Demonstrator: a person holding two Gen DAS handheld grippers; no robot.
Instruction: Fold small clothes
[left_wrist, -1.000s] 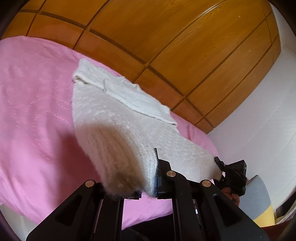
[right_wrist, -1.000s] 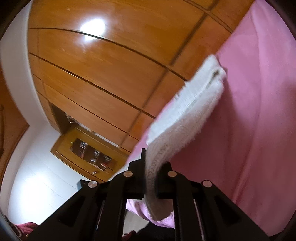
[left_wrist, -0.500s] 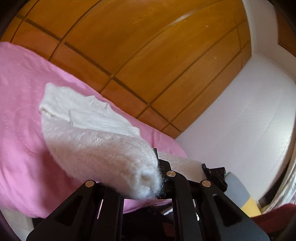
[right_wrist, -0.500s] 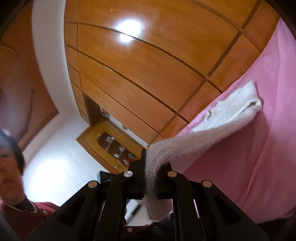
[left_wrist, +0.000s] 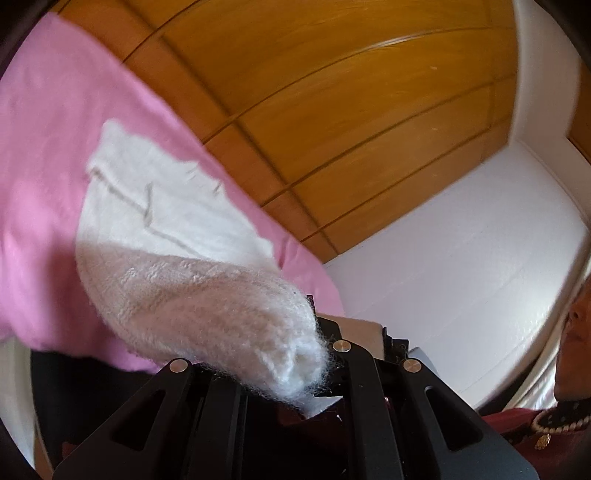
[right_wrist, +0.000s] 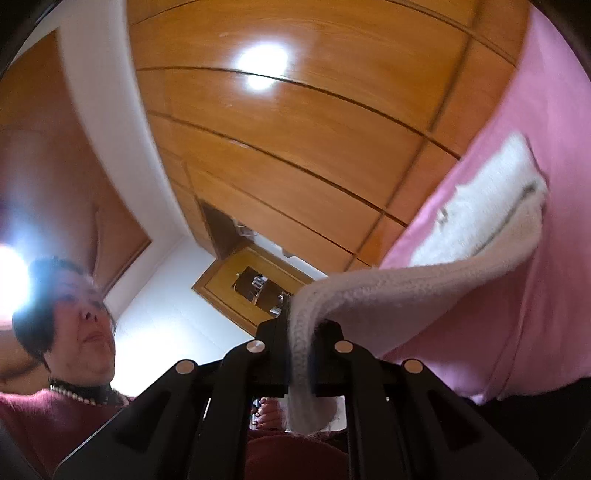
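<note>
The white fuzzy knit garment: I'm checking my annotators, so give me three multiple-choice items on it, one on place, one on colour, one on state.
1. Where does the far end of the white fuzzy knit garment rest?
A. on the wooden panels
B. on the pink bedspread
C. on a chair

2. What colour is the surface beneath it?
A. pink
B. blue
C. grey

3. How is its near edge held?
A. lying free
B. by one gripper
C. clamped in the left gripper and the right gripper

Answers: 1 B, both views show it there; 2 A, the spread is pink; 3 C, cloth sits between each pair of fingers.
</note>
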